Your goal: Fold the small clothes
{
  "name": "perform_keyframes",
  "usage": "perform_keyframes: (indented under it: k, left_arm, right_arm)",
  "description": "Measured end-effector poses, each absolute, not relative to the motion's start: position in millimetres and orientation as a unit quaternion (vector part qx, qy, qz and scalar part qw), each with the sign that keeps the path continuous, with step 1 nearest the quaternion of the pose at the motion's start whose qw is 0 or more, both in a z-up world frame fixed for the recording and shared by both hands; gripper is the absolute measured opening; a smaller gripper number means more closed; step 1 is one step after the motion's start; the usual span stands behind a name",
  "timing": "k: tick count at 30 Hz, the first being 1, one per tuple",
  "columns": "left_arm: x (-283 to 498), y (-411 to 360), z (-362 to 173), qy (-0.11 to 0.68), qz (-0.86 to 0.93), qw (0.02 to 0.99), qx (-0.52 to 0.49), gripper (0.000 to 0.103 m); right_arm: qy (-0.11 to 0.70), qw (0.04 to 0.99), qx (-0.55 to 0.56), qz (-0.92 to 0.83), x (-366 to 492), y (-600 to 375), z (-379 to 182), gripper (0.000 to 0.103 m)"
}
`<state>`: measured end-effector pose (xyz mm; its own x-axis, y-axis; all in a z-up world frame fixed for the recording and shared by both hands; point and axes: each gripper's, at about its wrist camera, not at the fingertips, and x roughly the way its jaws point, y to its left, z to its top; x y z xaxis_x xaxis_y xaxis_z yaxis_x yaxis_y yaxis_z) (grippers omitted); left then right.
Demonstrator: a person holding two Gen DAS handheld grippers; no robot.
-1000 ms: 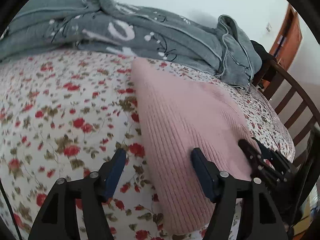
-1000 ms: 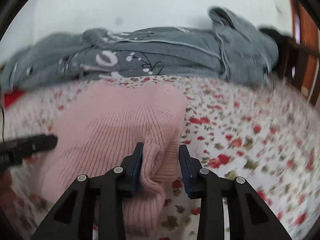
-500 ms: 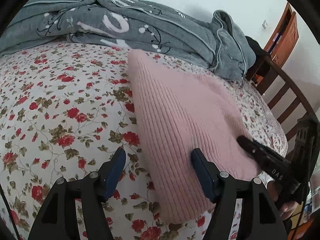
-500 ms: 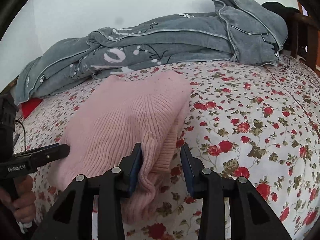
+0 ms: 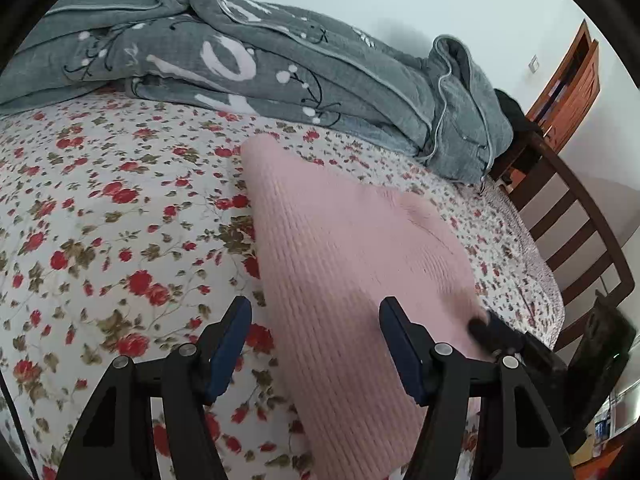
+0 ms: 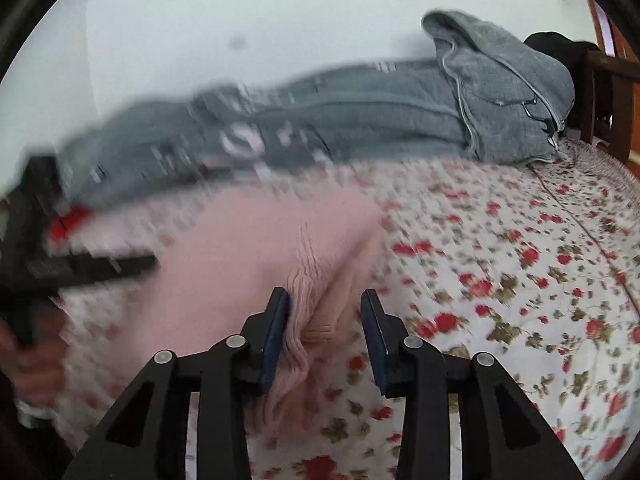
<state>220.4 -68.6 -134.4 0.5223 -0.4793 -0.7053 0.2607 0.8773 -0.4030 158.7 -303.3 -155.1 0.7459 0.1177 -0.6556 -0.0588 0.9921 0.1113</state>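
A folded pink ribbed sweater (image 5: 340, 248) lies on the flowered bed sheet (image 5: 100, 220). My left gripper (image 5: 315, 306) hovers over its near left edge, jaws wide and closing, with fabric and sheet between them and neither pad pressing. The right gripper's dark fingertip (image 5: 492, 332) shows at the sweater's right side. In the blurred right wrist view, my right gripper (image 6: 325, 296) straddles a bunched corner of the sweater (image 6: 248, 248). Its jaws are closing: the left pad (image 6: 276, 328) touches the knit, while the right pad stands clear. The left gripper (image 6: 108, 266) reaches in from the left.
A rumpled grey quilt (image 5: 240, 64) lies along the wall behind the sweater. A dark wooden bed rail (image 5: 568, 216) and a brown door (image 5: 572, 76) stand at the right. A red item (image 6: 70, 220) peeks out by the quilt. A hand (image 6: 32, 360) holds the left gripper.
The left wrist view has drawn back a little from the sweater. The right wrist view has swung and blurred, and the sweater corner stays between the right fingers.
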Motion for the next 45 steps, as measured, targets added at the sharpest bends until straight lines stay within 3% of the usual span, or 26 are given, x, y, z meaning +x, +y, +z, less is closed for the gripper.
perform_keyframes:
  k: [5,9,10,12,16,21,24,30,32,33,36,39,45]
  left_arm:
    - [221.2,-70.2,-133.9,0.428,-0.210,0.871,-0.119,0.064]
    - [232.3,-67.7,-136.6,0.439,-0.218,0.862,-0.129,0.064]
    - [236.3,-66.9,-137.3,0.442,-0.220,0.859,-0.134,0.064]
    - [244.2,-64.4,-136.6,0.444,-0.225,0.855,-0.145,0.064]
    - [258.9,-62.2,-143.5,0.464,-0.242,0.837,-0.160,0.064]
    - [272.3,-60.5,-169.2,0.488,-0.263,0.814,-0.173,0.066]
    - [278.1,-59.3,-183.3,0.492,-0.285,0.798,-0.200,0.067]
    - [274.1,-61.2,-188.0,0.472,-0.295,0.806,-0.200,0.065]
    - [274.1,-61.7,-187.1,0.471,-0.297,0.805,-0.206,0.058]
    - [273.3,-61.0,-186.3,0.465,-0.294,0.808,-0.211,0.051]
    - [267.2,-66.0,-177.8,0.440,-0.282,0.830,-0.193,0.041]
    - [258.9,-62.2,-160.5,0.411,-0.281,0.848,-0.182,0.037]
    - [251.5,-8.2,-129.7,0.362,-0.254,0.871,-0.211,0.036]
  right_arm:
    - [0.361,0.927,0.054,0.083,148.4,-311.8,-150.6,0.026]
    - [0.334,0.934,0.069,0.104,142.9,-319.0,-141.7,0.027]
    - [0.322,0.937,0.078,0.108,143.1,-321.8,-137.3,0.030]
    - [0.317,0.939,0.089,0.102,150.7,-324.6,-131.1,0.050]
    - [0.356,0.923,0.115,0.090,190.1,-327.1,-129.7,0.052]
    - [0.429,0.886,0.142,0.102,229.2,-329.1,-162.2,0.071]
    - [0.445,0.867,0.192,0.119,234.5,-337.3,-180.1,0.073]
    - [0.437,0.871,0.183,0.128,237.1,-327.2,-183.4,0.074]
    - [0.437,0.867,0.194,0.138,239.7,-326.4,-184.8,0.070]
    - [0.436,0.863,0.210,0.149,240.2,-327.8,-185.6,0.061]
    - [0.422,0.864,0.228,0.152,236.0,-329.3,-181.4,0.046]
    - [0.392,0.884,0.212,0.139,225.4,-317.8,-164.5,0.041]
    - [0.374,0.880,0.228,0.184,231.0,-274.1,-144.6,0.039]
